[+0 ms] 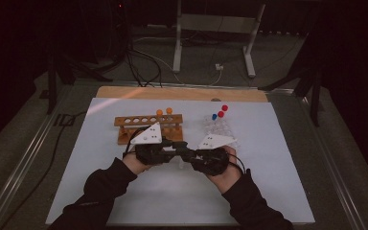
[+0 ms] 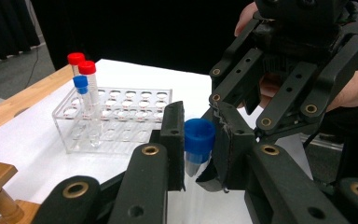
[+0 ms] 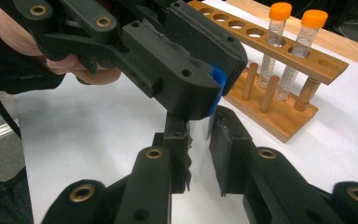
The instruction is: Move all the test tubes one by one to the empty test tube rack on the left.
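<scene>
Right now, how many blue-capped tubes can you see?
2: one blue-capped tube held between the left gripper jaws, another blue-capped tube standing in the clear rack. More may be hidden.

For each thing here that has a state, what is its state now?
Blue-capped tube: capped, upright, cap between the left tool's jaws.
Right tool: jaws around the tube's lower body; whether they clamp is unclear.
Clear rack: holds three capped tubes.
Wooden rack: holds two orange-capped tubes.
</scene>
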{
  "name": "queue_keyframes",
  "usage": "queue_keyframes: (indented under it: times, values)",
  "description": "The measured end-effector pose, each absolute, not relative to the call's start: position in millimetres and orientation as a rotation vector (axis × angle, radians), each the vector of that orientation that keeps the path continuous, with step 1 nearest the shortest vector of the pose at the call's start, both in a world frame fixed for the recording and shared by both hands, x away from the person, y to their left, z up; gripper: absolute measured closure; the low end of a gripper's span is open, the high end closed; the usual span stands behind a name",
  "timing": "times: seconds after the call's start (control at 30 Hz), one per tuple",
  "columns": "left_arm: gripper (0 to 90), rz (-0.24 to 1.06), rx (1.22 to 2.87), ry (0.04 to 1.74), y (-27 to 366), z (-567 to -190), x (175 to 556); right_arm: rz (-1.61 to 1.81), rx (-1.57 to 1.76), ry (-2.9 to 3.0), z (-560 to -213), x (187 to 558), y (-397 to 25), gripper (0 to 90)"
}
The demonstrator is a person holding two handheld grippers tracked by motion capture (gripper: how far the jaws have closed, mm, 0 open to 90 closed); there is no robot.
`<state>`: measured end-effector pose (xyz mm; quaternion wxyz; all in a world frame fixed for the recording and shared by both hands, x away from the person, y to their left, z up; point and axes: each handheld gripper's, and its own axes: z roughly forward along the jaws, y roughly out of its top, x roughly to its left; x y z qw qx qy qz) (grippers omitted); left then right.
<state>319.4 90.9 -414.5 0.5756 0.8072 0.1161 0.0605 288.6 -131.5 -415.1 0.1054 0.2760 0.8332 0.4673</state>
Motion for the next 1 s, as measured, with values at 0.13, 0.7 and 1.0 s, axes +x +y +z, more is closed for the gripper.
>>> queue_keyframes:
  times: [0.13,0.7,1.0]
  values:
    - [77.1,0.142,1.888,0.272,91.6,-412.7,318.7,1.39,0.811,2.45,-414.3,287.7,-131.8,76.5]
    - [77.5,0.174,1.896,0.283,101.7,-401.0,320.6,1.486,0.736,2.333,-408.5,283.7,-140.7,36.4]
    - [77.4,0.196,1.897,0.283,108.1,-390.9,323.4,1.447,0.868,2.27,-411.0,284.7,-149.1,11.4]
